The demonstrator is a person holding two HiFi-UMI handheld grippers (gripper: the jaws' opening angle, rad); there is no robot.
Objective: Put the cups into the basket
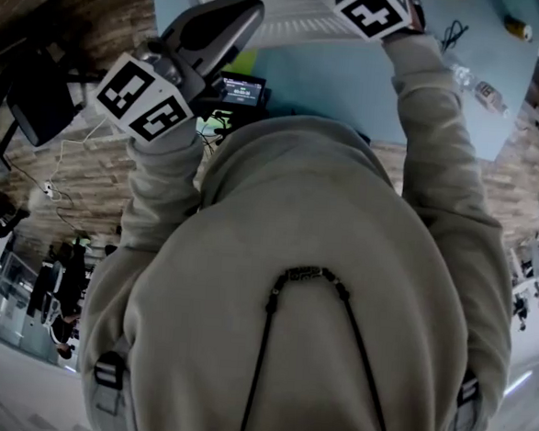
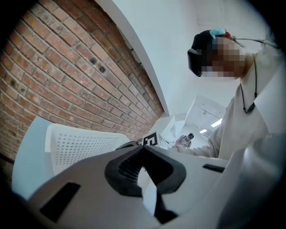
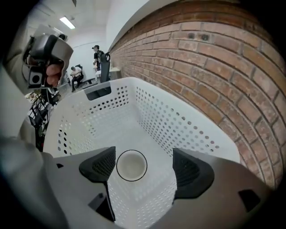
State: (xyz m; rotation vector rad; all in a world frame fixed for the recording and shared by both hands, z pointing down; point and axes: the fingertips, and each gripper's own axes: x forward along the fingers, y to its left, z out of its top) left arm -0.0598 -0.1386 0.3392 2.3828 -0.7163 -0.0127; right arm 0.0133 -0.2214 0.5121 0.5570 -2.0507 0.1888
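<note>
A white cup (image 3: 131,165) with a dark rim stands upright on the floor of the white perforated basket (image 3: 178,125). My right gripper (image 3: 143,169) hovers open above the basket, and the cup shows between its jaws, well below them and free. In the head view only this gripper's marker cube (image 1: 371,10) shows, at the basket's (image 1: 293,14) near rim. My left gripper (image 2: 144,150) is shut on nothing and raised beside the basket (image 2: 80,143), pointing up towards the brick wall. In the head view it (image 1: 249,10) sits at the upper left.
The basket rests on a light blue table (image 1: 343,82) against a brick wall (image 3: 214,58). A black device with a lit screen (image 1: 241,90) lies at the table's near edge. Bottles (image 1: 486,87) and a cable (image 1: 452,34) lie to the right. Other people stand in the background.
</note>
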